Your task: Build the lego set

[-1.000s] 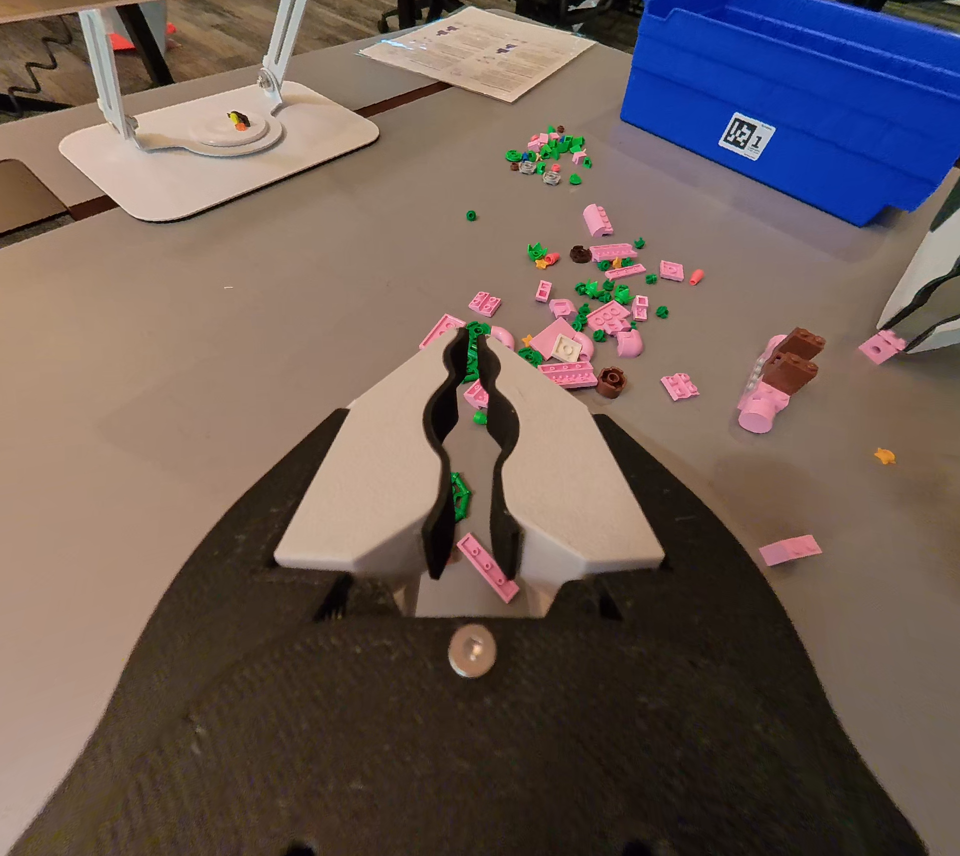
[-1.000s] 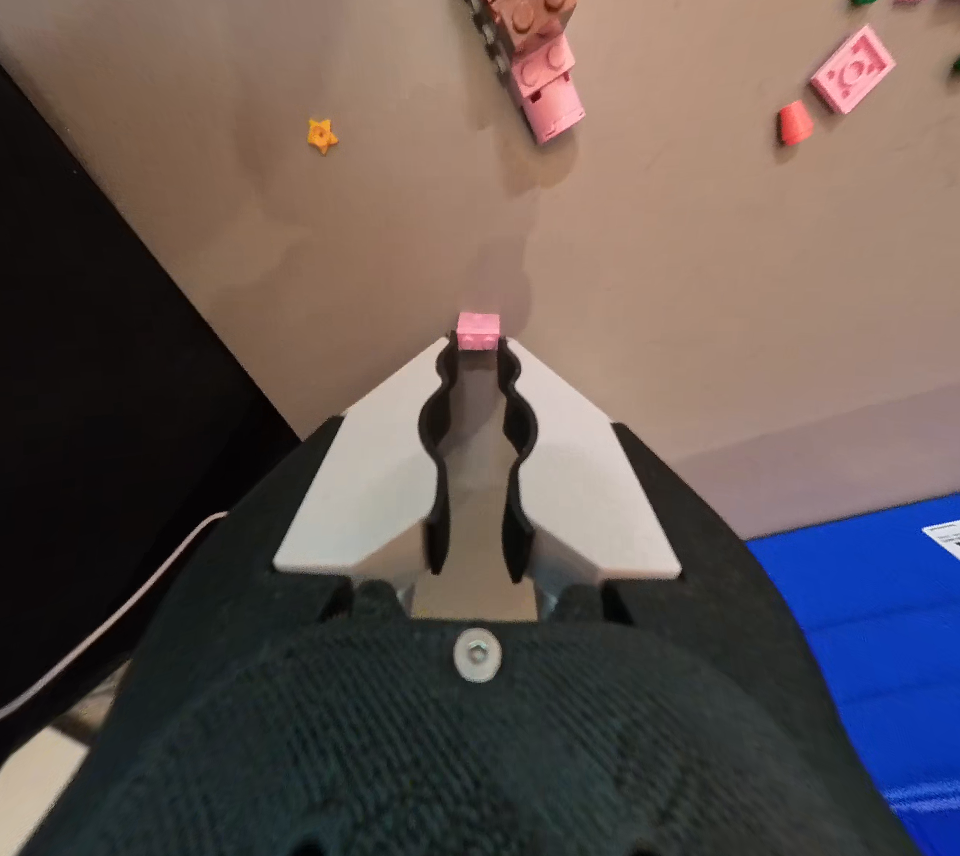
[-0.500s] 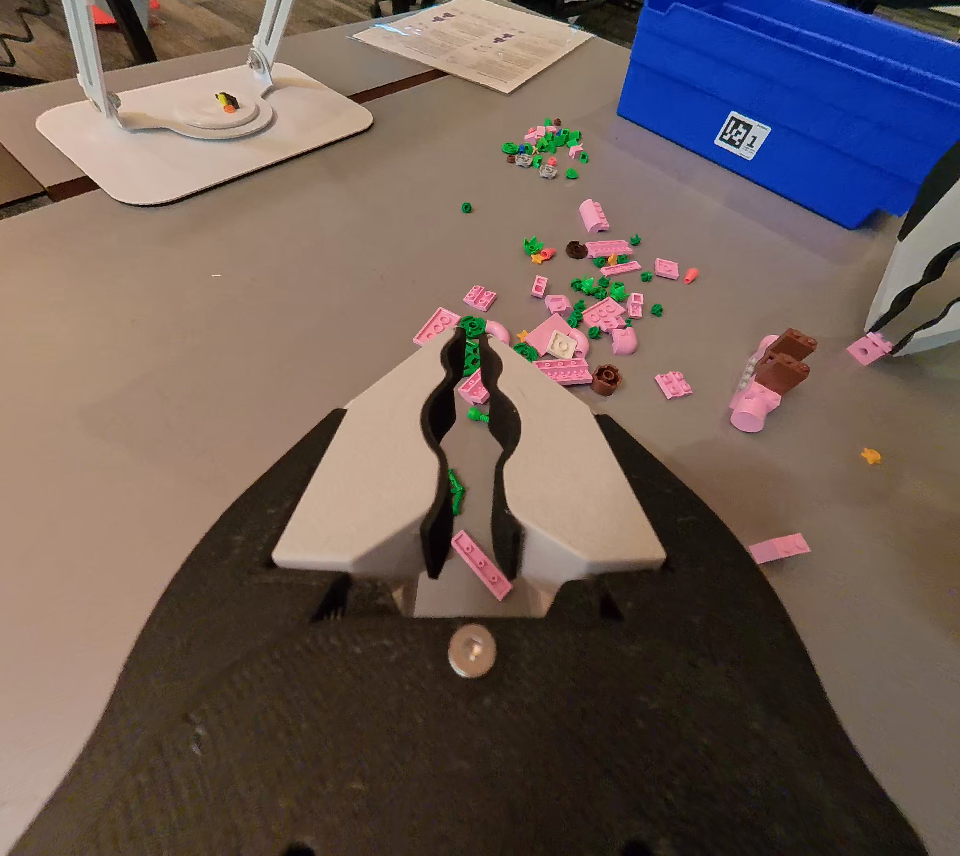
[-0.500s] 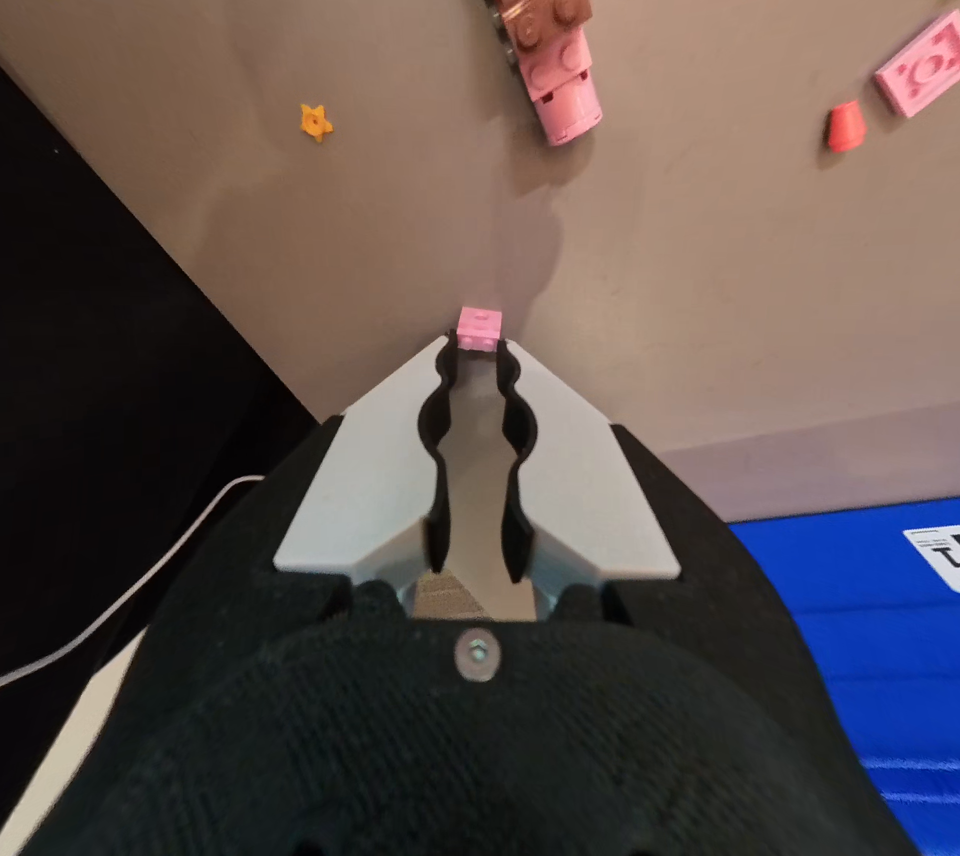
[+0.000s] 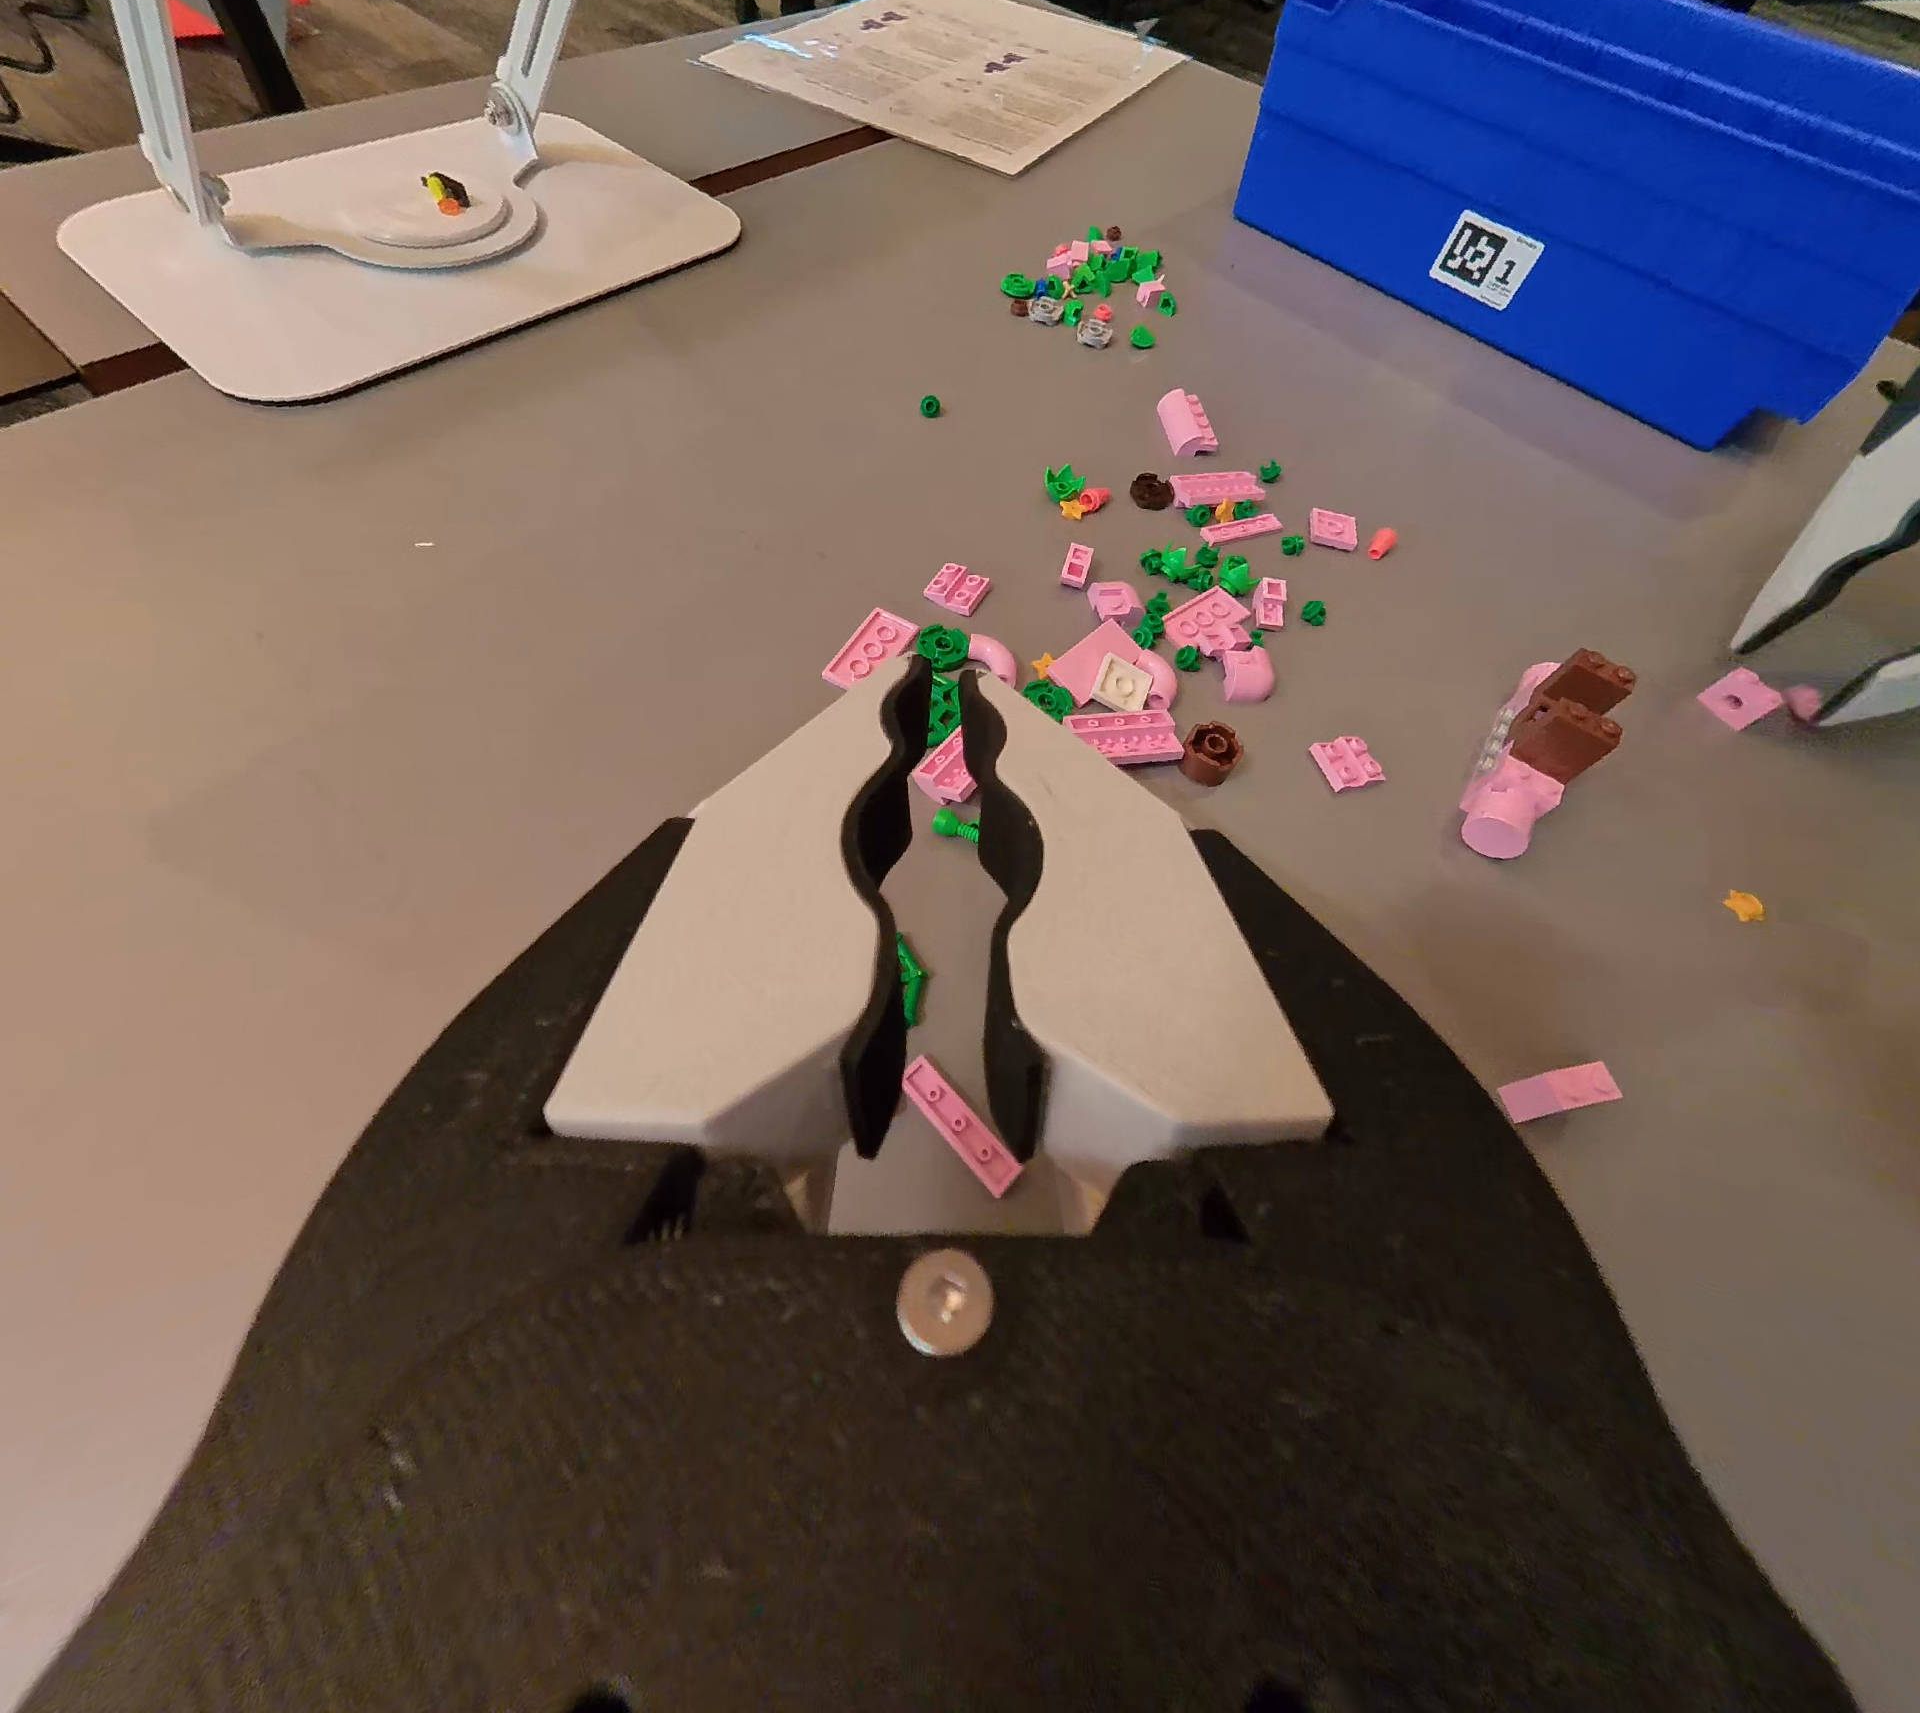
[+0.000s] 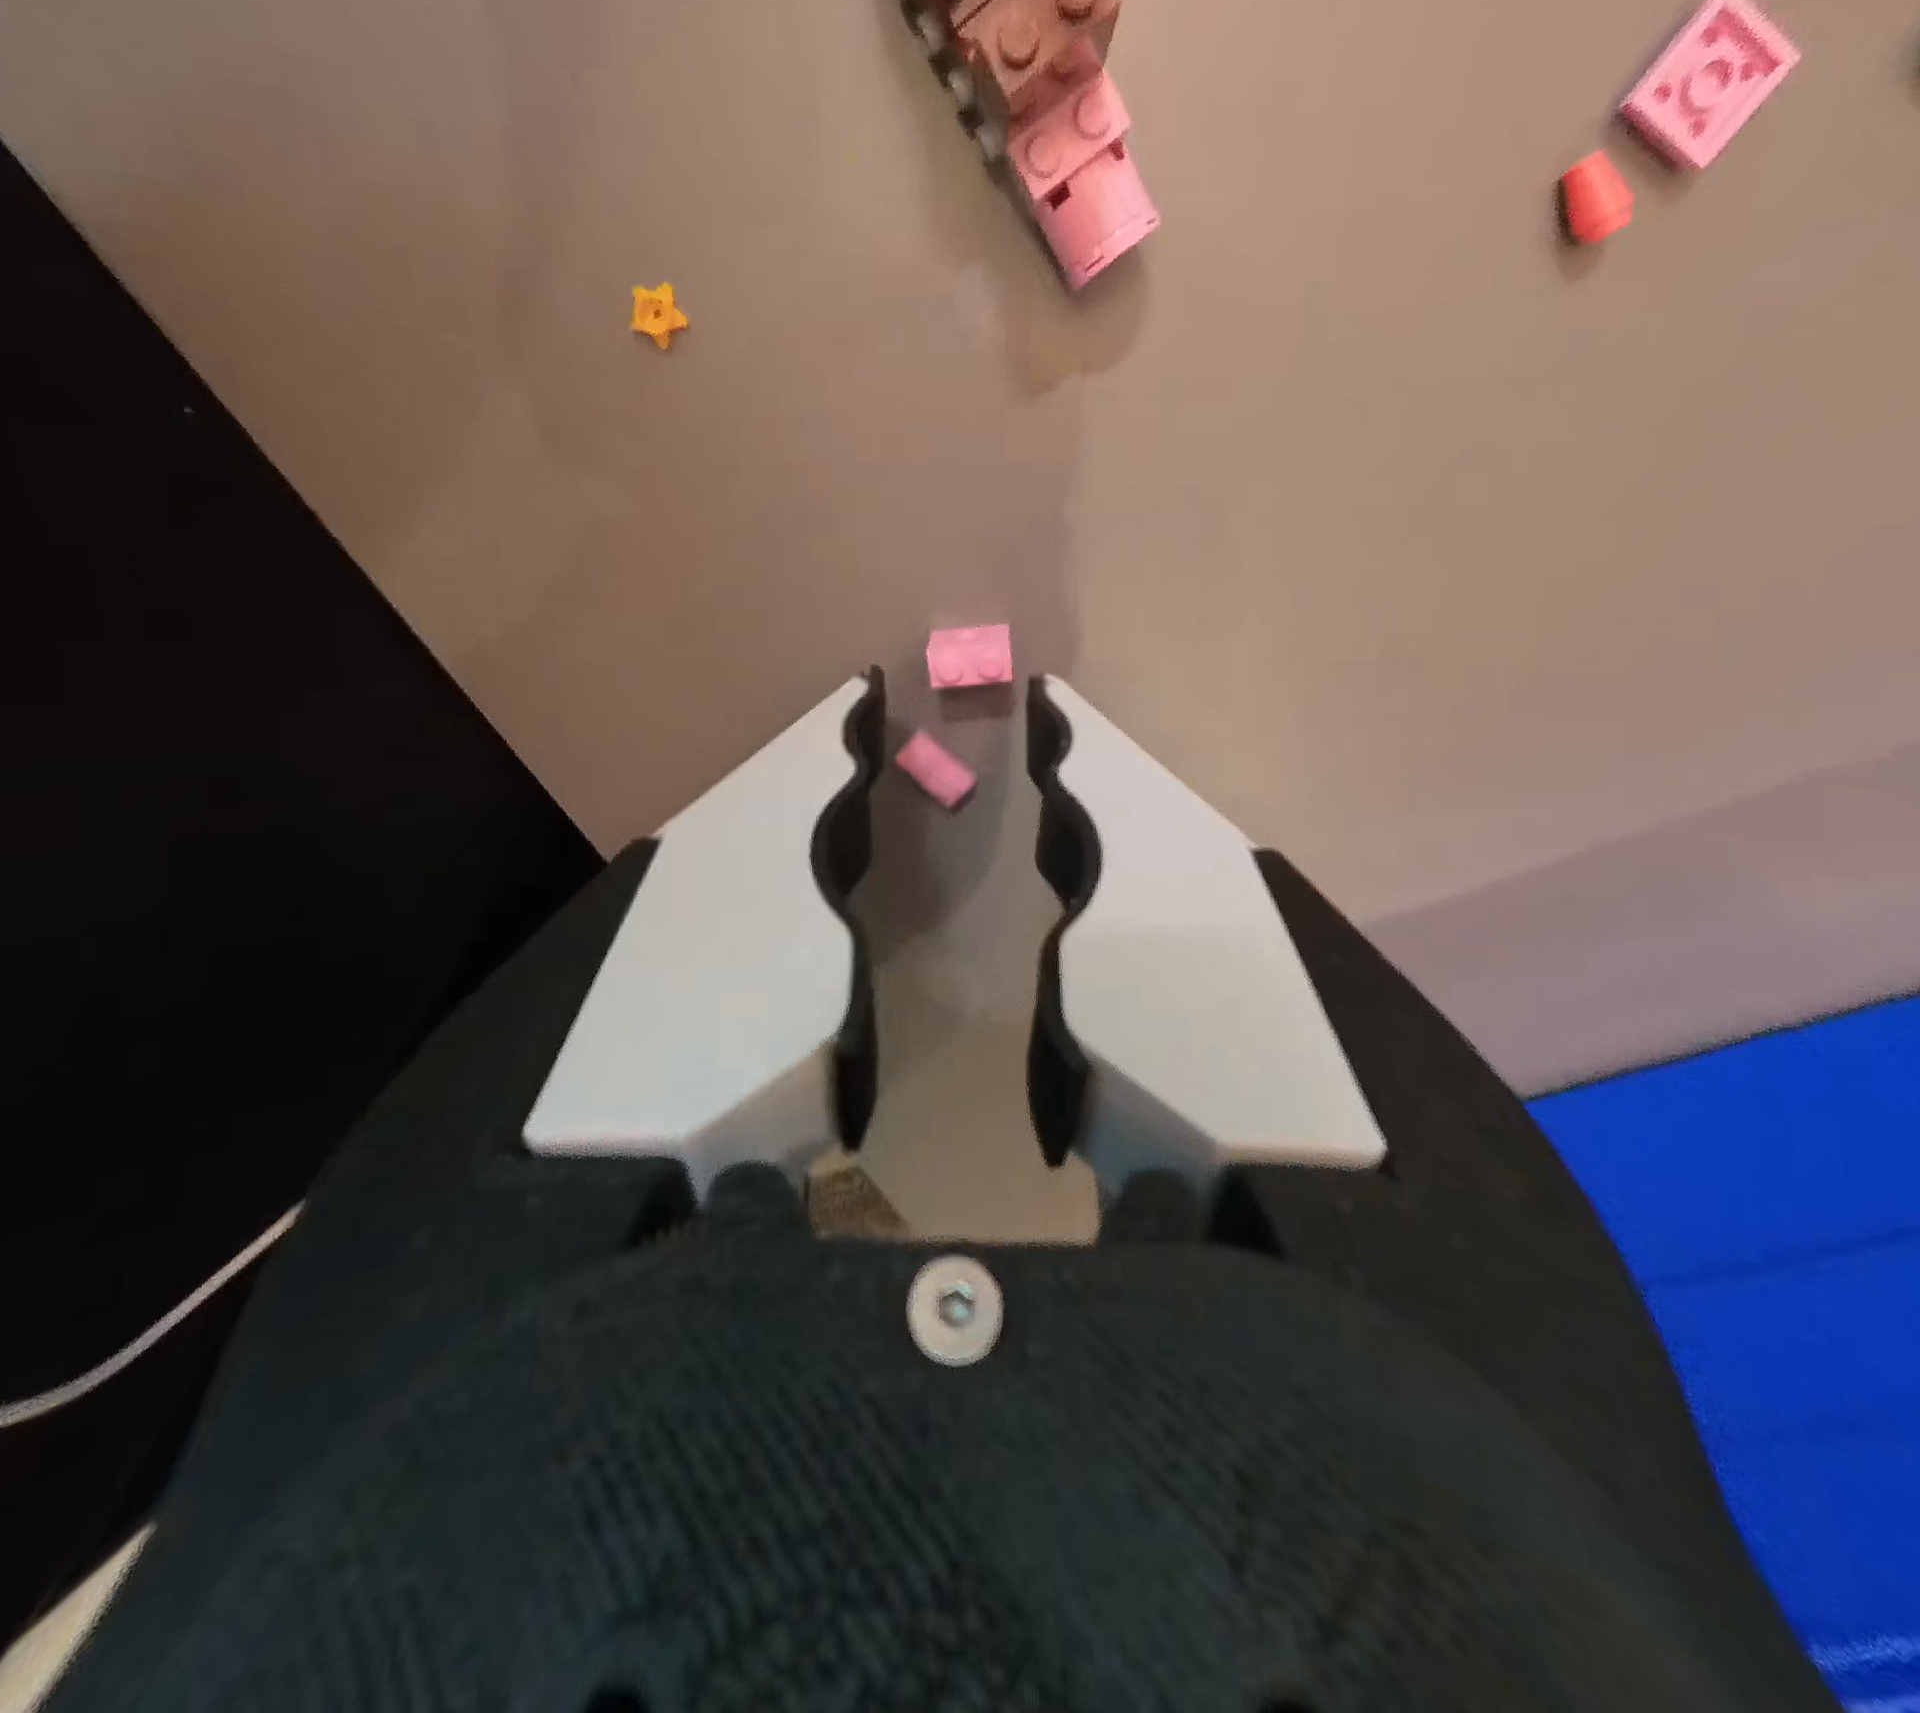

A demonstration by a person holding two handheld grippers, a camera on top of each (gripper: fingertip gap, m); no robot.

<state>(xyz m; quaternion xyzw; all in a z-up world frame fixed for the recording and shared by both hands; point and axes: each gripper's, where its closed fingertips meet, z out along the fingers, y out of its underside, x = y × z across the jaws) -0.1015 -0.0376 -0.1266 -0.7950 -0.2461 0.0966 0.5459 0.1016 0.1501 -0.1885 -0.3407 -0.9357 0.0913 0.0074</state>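
My left gripper (image 5: 940,676) hovers over the near end of a scatter of pink, green and brown lego pieces (image 5: 1164,624). Its tips are almost together and nothing is between them. My right gripper (image 6: 956,689) is open. A small pink brick (image 6: 968,655) lies just past its tips, touching neither pad. A second small pink piece (image 6: 935,768) lies lower between the fingers. The left wrist view shows the right gripper (image 5: 1829,624) at the right edge, beside a pink plate (image 5: 1737,697). The pink and brown part-built model (image 5: 1538,749) lies on the table; it also shows in the right wrist view (image 6: 1039,63).
A blue bin (image 5: 1558,136) stands at the back right. A white stand (image 5: 395,261) and an instruction sheet (image 5: 945,68) are at the back. An orange star (image 6: 657,313), a red cone (image 6: 1595,198) and a loose pink plate (image 5: 1558,1092) lie apart. The table edge (image 6: 312,541) runs at the left. The left gripper's tips are roughly 30 centimetres from the right gripper's. The orange star (image 6: 657,313) lies some 7 centimetres from my right tips, 25 centimetres from my left tips. My left wrist view (image 5: 1739,904) looks at it from another angle.
My right gripper opened and let go of the small pink brick it held at its tips; the brick now lies free. My left gripper hardly moved.
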